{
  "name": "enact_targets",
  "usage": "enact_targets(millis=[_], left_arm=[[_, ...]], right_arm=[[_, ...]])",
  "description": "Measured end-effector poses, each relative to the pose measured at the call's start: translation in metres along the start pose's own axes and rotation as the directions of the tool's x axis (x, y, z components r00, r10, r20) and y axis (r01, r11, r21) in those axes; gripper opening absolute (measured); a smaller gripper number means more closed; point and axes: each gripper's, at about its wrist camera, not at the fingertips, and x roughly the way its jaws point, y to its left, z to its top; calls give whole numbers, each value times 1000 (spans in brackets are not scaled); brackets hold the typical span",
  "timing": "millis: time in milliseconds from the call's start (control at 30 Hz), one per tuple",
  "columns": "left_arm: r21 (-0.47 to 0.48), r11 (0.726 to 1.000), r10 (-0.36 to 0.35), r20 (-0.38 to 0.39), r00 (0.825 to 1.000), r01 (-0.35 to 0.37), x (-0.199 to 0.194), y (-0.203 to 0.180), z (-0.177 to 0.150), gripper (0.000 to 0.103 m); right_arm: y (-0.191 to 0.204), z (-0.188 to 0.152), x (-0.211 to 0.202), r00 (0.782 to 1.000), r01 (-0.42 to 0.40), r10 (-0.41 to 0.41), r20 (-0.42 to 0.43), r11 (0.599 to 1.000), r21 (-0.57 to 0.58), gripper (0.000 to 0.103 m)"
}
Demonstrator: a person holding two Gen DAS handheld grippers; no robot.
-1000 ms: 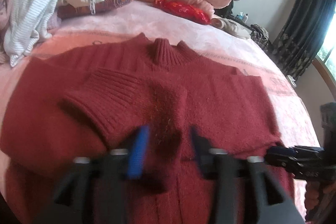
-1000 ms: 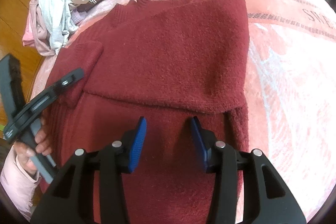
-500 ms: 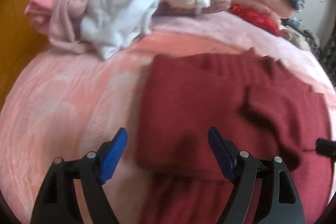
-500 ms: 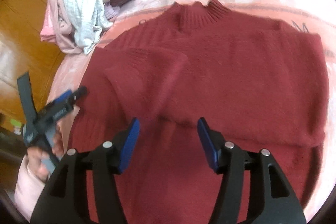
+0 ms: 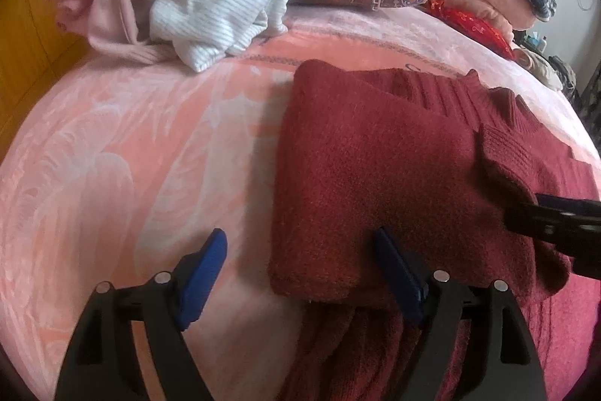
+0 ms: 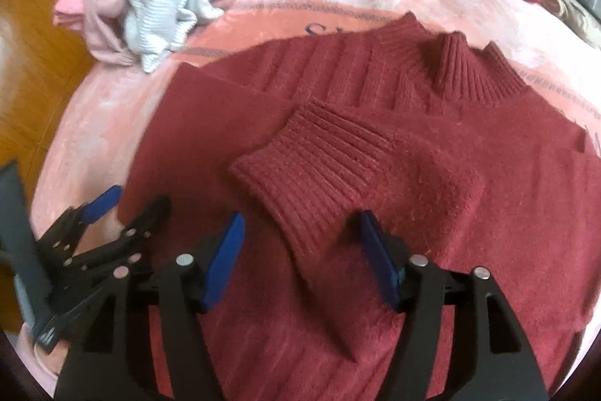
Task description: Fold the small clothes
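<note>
The dark red sweater point(image 6: 413, 175) lies flat on the pink blanket point(image 5: 131, 156), one sleeve folded across its chest with the ribbed cuff point(image 6: 311, 153) toward seven o'clock in the right wrist view. The left gripper point(image 5: 300, 273) has just been opening and stands wide, straddling the folded left edge at six o'clock, pads clear of the knit. The right gripper point(image 6: 300, 254) has just been closing yet stays released, its blue pads either side of the cuff's lower edge, gripping nothing.

left gripper point(image 5: 296, 273): black angular frame, blue pads, silver round screws showing at 6 o'clock | right gripper point(image 6: 300, 250): showing matching black arms, blue pads, silver screws | pink sleeve point(image 6: 28, 344) peeking at 8 o'clock
</note>
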Motion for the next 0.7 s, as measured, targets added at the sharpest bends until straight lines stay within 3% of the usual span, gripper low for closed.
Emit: enact_targets(millis=[100,167,300,367,467,533,700], left_arm=[[0,1000,-2,1,1000,2,1,1,0,85],[5,1000,2,2,1000,-2,2,1,0,87],[5,1000,17,4,1000,-17,2,0,0,88],[24,999,34,15,999,-34,2,-3,0,88],[36,998,54,26,998,-55,2,-7,0,88],[27,998,55,26,998,-56,0,-8,1,86],[11,999,37,41,998,-37,-11,-7,5,86]], right_arm=[[-18,-2,-6,997,-83,82,16,995,57,10],[-41,-6,-16,983,-183,180,30,973,140,7],[-91,-21,-47,976,-214,201,80,950,226,7],[-115,-31,-60,980,-192,175,90,949,248,7],[-147,-47,-75,985,-168,151,82,948,270,25],[-164,-56,-80,983,-180,161,87,939,292,52],[-191,-64,-67,970,-244,234,72,896,371,60]])
